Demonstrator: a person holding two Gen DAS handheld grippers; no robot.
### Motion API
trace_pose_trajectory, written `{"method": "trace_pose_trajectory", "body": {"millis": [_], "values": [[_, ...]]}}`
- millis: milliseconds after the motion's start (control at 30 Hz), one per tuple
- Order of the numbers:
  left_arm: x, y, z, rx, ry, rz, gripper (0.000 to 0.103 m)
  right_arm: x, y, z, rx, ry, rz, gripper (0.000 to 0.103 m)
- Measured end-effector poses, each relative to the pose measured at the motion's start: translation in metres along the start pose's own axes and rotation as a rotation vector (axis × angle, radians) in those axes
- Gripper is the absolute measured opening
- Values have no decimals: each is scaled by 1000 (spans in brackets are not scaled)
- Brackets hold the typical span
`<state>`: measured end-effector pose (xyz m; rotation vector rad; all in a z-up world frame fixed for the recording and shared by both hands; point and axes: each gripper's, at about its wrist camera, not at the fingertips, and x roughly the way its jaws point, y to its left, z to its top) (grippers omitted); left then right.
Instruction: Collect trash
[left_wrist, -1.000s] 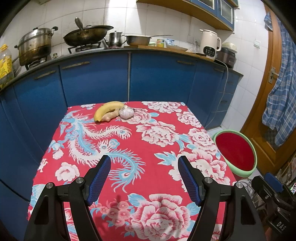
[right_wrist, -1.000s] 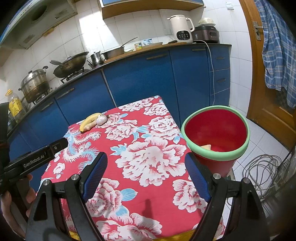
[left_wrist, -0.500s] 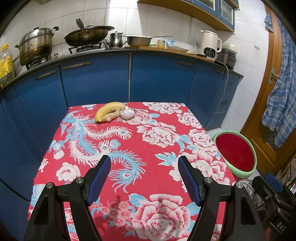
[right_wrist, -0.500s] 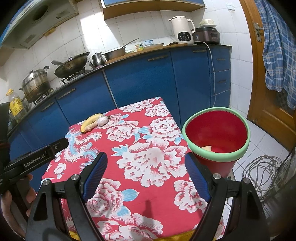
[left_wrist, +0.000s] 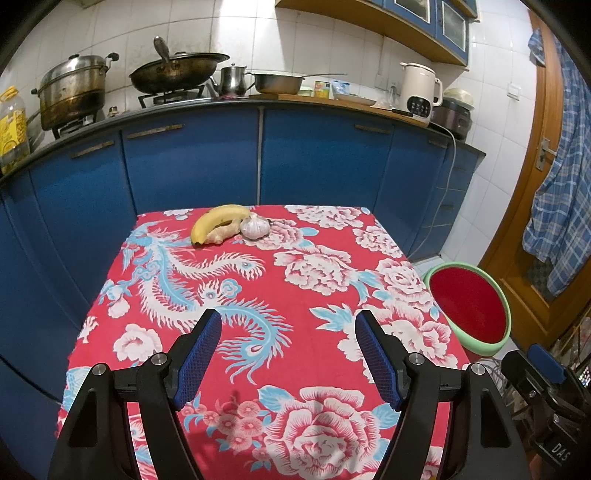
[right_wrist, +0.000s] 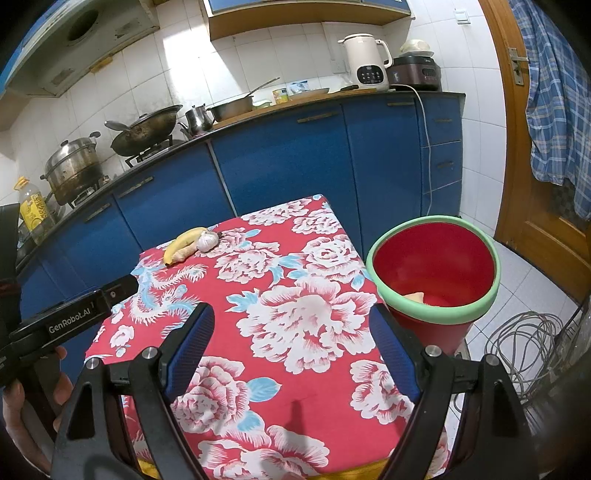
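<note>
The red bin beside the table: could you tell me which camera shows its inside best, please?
The right wrist view: the red bin is near, its pale scrap visible inside. The left wrist view shows the bin smaller, at the edge, contents hidden.

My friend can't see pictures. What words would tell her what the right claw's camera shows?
The open, empty right claw hovers over a table with a red flowered cloth. At the far end lie a banana, ginger and garlic; a red bin with a green rim stands beside the table.

blue cabinets (left_wrist: 192, 166) below white tiled wall (left_wrist: 303, 55), wooden door (right_wrist: 535, 184) right, pale tiled floor (right_wrist: 524, 280)
</note>
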<state>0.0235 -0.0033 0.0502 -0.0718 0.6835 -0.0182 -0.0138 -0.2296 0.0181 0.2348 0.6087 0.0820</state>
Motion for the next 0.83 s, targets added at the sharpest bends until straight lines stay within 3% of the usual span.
{"method": "trace_pose_trajectory", "body": {"millis": [833], "values": [[-1,3,0,-2,1,0,76,0,1,-1,1,1,-3,85]]}}
